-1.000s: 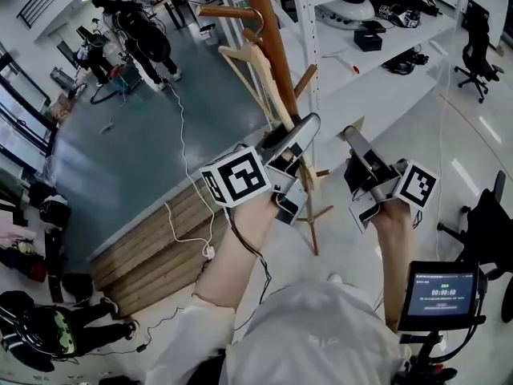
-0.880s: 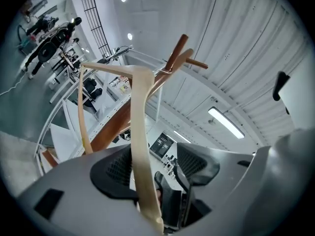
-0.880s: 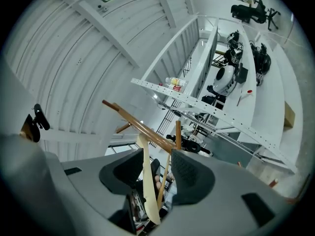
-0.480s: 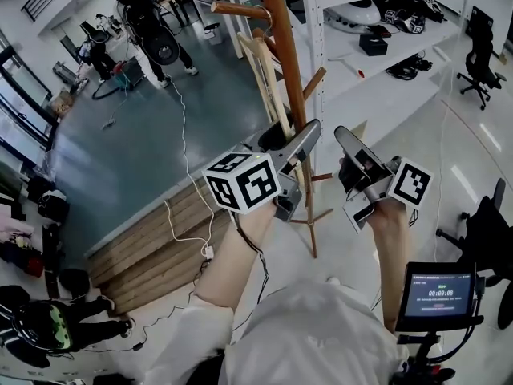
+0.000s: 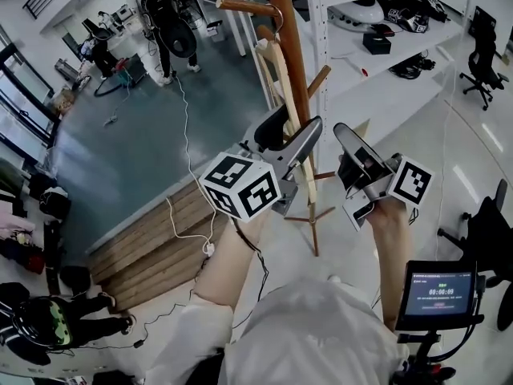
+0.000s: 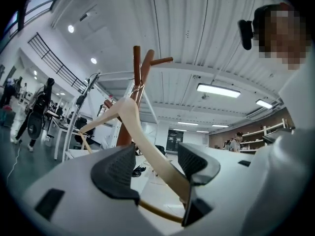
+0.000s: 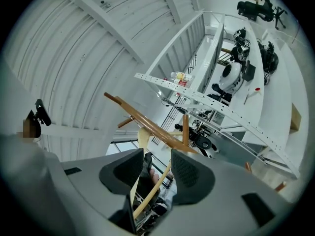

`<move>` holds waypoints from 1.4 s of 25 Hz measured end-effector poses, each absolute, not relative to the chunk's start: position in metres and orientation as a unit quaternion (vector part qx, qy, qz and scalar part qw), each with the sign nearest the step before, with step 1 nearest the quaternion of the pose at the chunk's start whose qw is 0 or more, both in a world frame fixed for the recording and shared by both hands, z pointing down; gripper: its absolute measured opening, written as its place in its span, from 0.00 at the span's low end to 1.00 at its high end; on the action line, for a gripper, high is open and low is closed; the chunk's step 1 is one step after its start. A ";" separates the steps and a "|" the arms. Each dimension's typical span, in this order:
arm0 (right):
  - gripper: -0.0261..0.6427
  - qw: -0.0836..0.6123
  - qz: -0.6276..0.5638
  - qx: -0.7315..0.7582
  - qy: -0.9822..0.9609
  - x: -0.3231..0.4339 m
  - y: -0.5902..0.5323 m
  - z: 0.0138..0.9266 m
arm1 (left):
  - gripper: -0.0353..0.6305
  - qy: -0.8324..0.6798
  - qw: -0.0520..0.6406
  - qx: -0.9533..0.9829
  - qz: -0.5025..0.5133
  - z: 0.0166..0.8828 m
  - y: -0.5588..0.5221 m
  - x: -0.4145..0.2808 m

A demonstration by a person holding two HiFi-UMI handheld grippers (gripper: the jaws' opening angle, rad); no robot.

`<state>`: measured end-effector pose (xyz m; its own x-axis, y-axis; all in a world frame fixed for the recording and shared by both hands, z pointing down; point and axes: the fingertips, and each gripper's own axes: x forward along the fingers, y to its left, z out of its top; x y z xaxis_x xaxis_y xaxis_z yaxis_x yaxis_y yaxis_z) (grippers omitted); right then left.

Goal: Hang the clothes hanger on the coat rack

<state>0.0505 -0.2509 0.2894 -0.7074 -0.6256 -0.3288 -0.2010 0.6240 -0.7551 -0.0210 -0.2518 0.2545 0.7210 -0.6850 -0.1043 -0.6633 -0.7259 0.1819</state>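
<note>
Wide-jawed left hand-held gripper (image 5: 288,133) straddles hanger (image 6: 147,146), seemingly hooked on coat rack (image 5: 290,46); right hand-held gripper (image 7: 158,170) gapes near shelving (image 5: 401,83).

In the head view the coat rack (image 5: 284,22) runs off the edge at 12 o'clock, so its top is unseen. The left gripper (image 5: 295,124) covers the middle of the clothes hanger (image 5: 272,66). The print on the screen (image 5: 439,293) at 5 o'clock is too small to read. In the left gripper view the hanger's lower end passes behind the fingers (image 6: 197,162).
</note>
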 end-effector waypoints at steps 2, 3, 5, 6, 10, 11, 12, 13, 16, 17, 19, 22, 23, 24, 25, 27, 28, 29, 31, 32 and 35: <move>0.31 0.296 -0.352 -0.242 0.854 0.050 -0.249 0.287 | 0.46 -0.360 0.059 0.927 -0.091 0.255 -0.244 -0.024; 0.31 0.294 -0.347 -0.241 0.857 0.049 -0.248 0.286 | 0.46 -0.361 0.052 0.926 -0.093 0.255 -0.240 -0.026; 0.31 0.289 -0.335 -0.239 0.864 0.047 -0.245 0.283 | 0.46 -0.364 0.045 0.925 -0.099 0.256 -0.234 -0.031; 0.31 0.285 -0.328 -0.237 0.869 0.044 -0.244 0.281 | 0.46 -0.366 0.048 0.924 -0.105 0.256 -0.233 -0.034; 0.31 0.254 -0.283 -0.257 0.889 0.031 -0.235 0.277 | 0.46 -0.382 0.065 0.913 -0.129 0.260 -0.225 -0.052; 0.31 0.244 -0.264 -0.268 0.894 0.028 -0.232 0.277 | 0.46 -0.386 0.067 0.910 -0.133 0.262 -0.223 -0.057; 0.31 0.233 -0.245 -0.280 0.898 0.026 -0.230 0.279 | 0.46 -0.390 0.070 0.908 -0.137 0.264 -0.220 -0.061; 0.31 0.223 -0.229 -0.291 0.902 0.024 -0.227 0.280 | 0.46 -0.393 0.073 0.906 -0.141 0.267 -0.216 -0.065; 0.31 0.205 -0.203 -0.297 0.910 0.016 -0.220 0.286 | 0.46 -0.404 0.084 0.898 -0.151 0.278 -0.206 -0.077; 0.31 0.204 -0.203 -0.292 0.912 0.013 -0.218 0.289 | 0.46 -0.407 0.088 0.896 -0.153 0.281 -0.202 -0.080; 0.31 0.203 -0.212 -0.282 0.913 0.007 -0.212 0.296 | 0.46 -0.412 0.093 0.893 -0.153 0.289 -0.193 -0.086; 0.31 0.192 -0.224 -0.277 0.914 -0.001 -0.204 0.309 | 0.46 -0.416 0.101 0.891 -0.149 0.299 -0.178 -0.094; 0.31 0.188 -0.228 -0.276 0.915 -0.004 -0.202 0.313 | 0.46 -0.419 0.105 0.890 -0.150 0.303 -0.174 -0.097; 0.31 0.184 -0.233 -0.275 0.914 -0.007 -0.200 0.317 | 0.45 -0.422 0.110 0.887 -0.151 0.307 -0.169 -0.101; 0.31 0.181 -0.240 -0.272 0.914 -0.010 -0.198 0.321 | 0.45 -0.426 0.116 0.884 -0.155 0.310 -0.165 -0.106; 0.31 0.172 -0.248 -0.268 0.915 -0.016 -0.194 0.329 | 0.45 -0.432 0.132 0.877 -0.167 0.320 -0.155 -0.117; 0.31 0.165 -0.249 -0.268 0.916 -0.018 -0.192 0.333 | 0.43 -0.435 0.140 0.873 -0.173 0.326 -0.150 -0.123; 0.31 0.158 -0.250 -0.269 0.917 -0.020 -0.190 0.338 | 0.40 -0.440 0.148 0.868 -0.177 0.332 -0.146 -0.129; 0.31 0.146 -0.254 -0.274 0.916 -0.022 -0.188 0.350 | 0.26 -0.457 0.161 0.856 -0.179 0.349 -0.137 -0.139; 0.31 0.141 -0.259 -0.276 0.915 -0.021 -0.187 0.357 | 0.13 -0.468 0.167 0.849 -0.180 0.359 -0.133 -0.143; 0.31 0.128 -0.271 -0.278 0.912 -0.020 -0.182 0.374 | 0.06 -0.488 0.196 0.831 -0.180 0.382 -0.123 -0.149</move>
